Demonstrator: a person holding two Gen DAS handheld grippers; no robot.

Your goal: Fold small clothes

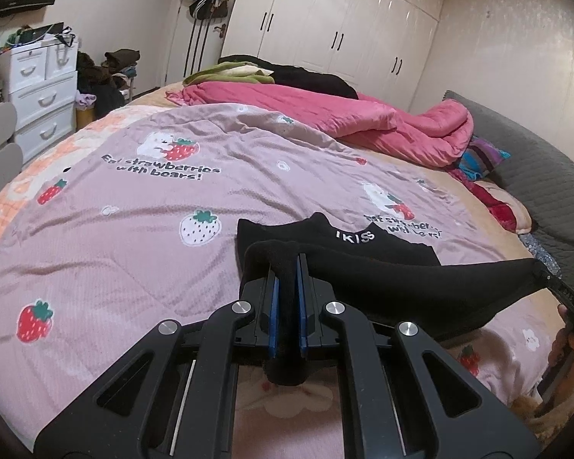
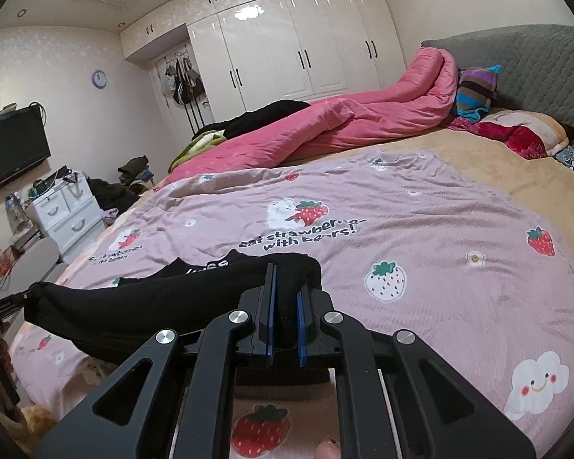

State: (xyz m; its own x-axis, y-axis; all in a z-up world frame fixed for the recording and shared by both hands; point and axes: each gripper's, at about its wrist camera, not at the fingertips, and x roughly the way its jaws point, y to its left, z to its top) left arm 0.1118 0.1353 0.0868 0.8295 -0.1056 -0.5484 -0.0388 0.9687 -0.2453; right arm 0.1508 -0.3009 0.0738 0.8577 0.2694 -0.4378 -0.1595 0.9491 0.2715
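Stretching black garment (image 1: 401, 279) between clamped hand-held grippers; open quilt (image 1: 134, 229) beyond.

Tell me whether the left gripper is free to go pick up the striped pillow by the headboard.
Probably not yet. The left gripper is shut on the black garment, which the right gripper also holds, and the striped pillow lies far across the bed.

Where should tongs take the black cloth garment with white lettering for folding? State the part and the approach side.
Grip the black cloth garment with white lettering at its two near corners, coming low from the near edge of the pink strawberry-print quilt. It spans sideways, so end grips keep its edge taut. The left tongs and right tongs are clamped there.
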